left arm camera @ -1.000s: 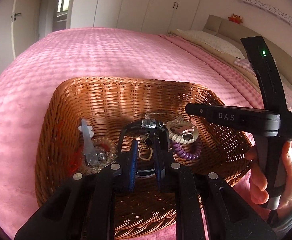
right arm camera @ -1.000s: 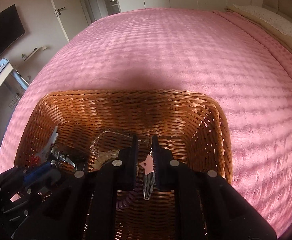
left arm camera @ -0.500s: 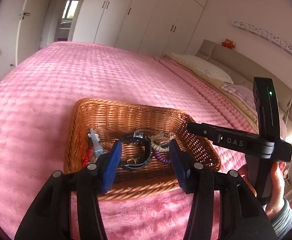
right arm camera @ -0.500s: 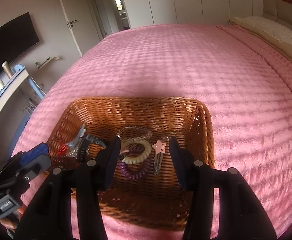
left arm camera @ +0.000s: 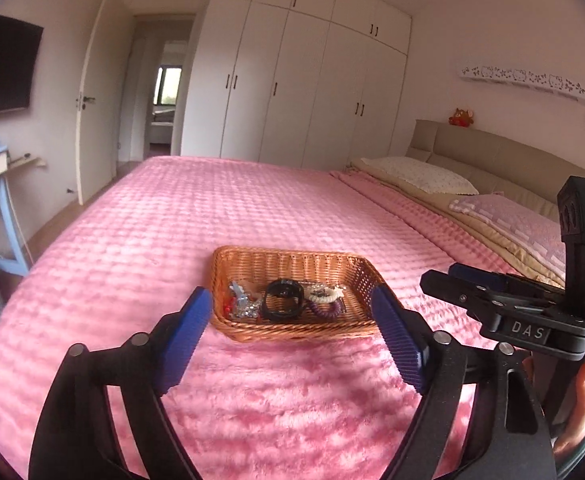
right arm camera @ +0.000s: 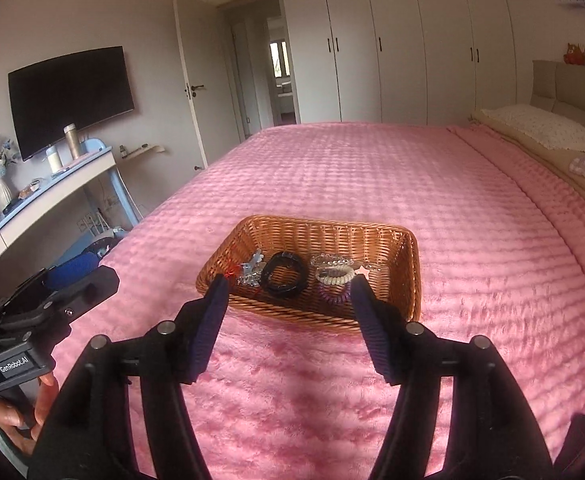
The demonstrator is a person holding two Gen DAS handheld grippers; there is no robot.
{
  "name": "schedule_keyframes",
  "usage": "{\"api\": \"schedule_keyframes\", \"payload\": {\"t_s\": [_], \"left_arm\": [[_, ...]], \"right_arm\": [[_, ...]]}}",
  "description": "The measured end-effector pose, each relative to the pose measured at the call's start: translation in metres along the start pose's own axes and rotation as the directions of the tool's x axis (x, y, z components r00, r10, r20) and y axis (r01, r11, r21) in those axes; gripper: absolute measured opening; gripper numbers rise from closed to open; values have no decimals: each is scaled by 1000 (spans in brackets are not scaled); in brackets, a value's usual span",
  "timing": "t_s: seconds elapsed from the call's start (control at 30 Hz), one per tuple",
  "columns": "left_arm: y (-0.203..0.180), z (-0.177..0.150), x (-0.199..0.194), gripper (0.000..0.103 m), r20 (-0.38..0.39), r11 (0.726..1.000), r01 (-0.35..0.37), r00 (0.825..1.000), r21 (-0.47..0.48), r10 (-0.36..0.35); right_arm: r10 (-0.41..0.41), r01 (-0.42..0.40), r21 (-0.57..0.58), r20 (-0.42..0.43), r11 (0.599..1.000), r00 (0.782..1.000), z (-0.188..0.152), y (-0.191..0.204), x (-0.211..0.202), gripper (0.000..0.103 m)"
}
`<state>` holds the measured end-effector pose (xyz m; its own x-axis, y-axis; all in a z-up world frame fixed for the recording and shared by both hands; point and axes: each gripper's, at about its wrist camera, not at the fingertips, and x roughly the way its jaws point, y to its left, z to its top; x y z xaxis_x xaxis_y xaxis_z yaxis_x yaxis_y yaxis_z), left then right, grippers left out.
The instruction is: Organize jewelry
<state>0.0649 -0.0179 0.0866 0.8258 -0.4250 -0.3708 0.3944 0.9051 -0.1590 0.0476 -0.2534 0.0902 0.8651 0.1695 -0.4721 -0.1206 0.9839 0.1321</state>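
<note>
A brown wicker basket [left arm camera: 296, 330] [right arm camera: 408, 280] sits on the pink bedspread. In it lie a black watch [left arm camera: 283, 301] [right arm camera: 283, 273], a purple coil hair tie [left arm camera: 326, 310] [right arm camera: 334, 293], a cream coil tie [right arm camera: 335, 276], a star hair clip [right arm camera: 363, 269] and silver and blue pieces [left arm camera: 240, 302] [right arm camera: 250, 272] at the left. My left gripper [left arm camera: 292, 334] is open and empty, held back from the basket above the bed. My right gripper [right arm camera: 286, 320] is open and empty, also back from the basket.
The pink bed [left arm camera: 212, 216] stretches wide around the basket. Pillows [left arm camera: 416, 174] and a headboard lie to the right. A desk [right arm camera: 48, 192] with a TV [right arm camera: 70, 98] above stands left. White wardrobes [left arm camera: 312, 88] and a doorway are behind.
Both grippers let go of their pieces in the basket, opened wide, and drew back and up away from it. The watch and star clip now lie in the basket.
</note>
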Motion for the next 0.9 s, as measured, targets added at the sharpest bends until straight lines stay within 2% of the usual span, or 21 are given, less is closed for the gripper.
{"api": "schedule_keyframes", "payload": {"t_s": [0.03,0.23,0.43,0.53,0.67,0.9], "left_arm": [[-4,-1,-11,84,21,1000,-15,1000,9,14],[-20,-12,-53,90,108,994,-95,990,45,89],[-26,-36,-78,91,206,981,-187,963,47,174],[-29,-52,-77,91,244,967,-245,944,67,222],[-30,-71,-65,91,272,944,-320,918,84,287],[-20,-93,-31,91,237,934,-352,914,66,328]], "right_arm": [[-4,4,-4,19,1000,1000,-3,3,-11,73],[-36,43,-54,123,998,992,-26,23,-55,79],[-98,122,-96,229,988,969,-62,35,-71,80],[-140,173,-106,263,979,955,-77,38,-66,80],[-182,211,-85,260,974,948,-91,28,-49,80],[-208,229,-56,253,972,945,-102,7,-21,80]]}}
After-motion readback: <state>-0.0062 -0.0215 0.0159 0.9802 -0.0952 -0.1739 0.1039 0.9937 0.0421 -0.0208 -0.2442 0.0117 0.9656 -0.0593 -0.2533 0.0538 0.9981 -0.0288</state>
